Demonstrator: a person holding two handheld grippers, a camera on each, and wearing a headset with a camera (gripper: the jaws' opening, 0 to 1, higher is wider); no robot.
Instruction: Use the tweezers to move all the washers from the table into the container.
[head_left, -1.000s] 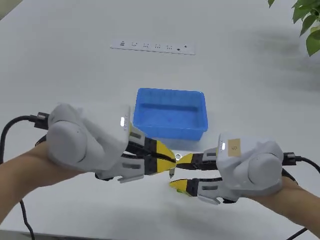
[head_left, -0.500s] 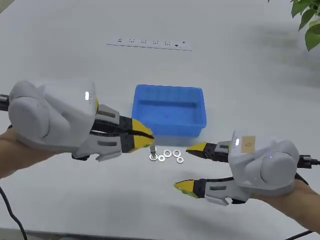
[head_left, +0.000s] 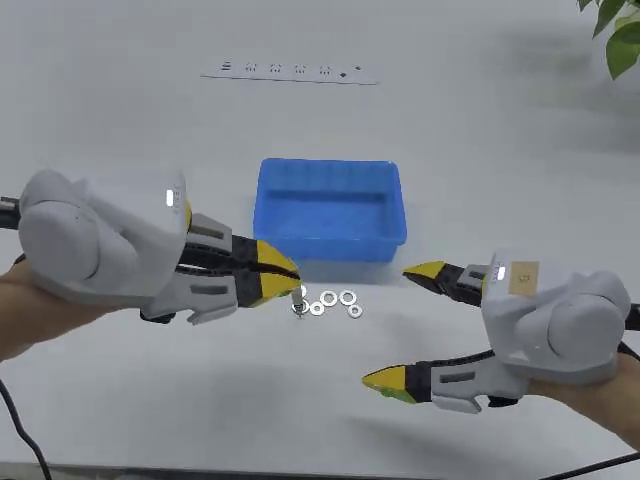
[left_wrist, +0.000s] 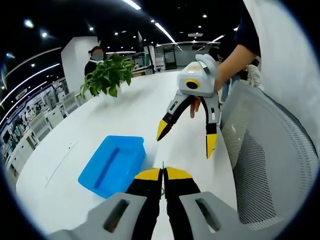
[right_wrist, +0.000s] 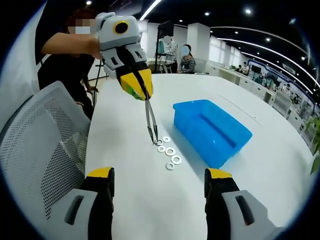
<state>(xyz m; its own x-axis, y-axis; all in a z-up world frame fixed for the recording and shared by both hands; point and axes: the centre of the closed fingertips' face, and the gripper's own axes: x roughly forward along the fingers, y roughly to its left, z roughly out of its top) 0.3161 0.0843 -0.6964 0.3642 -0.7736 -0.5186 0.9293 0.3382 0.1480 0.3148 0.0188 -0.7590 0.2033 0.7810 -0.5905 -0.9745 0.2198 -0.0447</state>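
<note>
Clamping the tweezers (right_wrist: 150, 117) between its shut jaws, the left tool (head_left: 290, 275) holds them slanting down to the table (head_left: 470, 140). The tweezer tips rest at one end of a loose row of washers (right_wrist: 168, 151); whether they grip a washer cannot be told. The washers lie flat on the table, just beside the near wall of the blue container (head_left: 330, 243) and outside it. The right tool (head_left: 400, 326) hovers to the right of the washers, clear of them, with its jaws wide apart and nothing between them. A white power strip (head_left: 290, 72) lies beyond the container, well apart.
</note>
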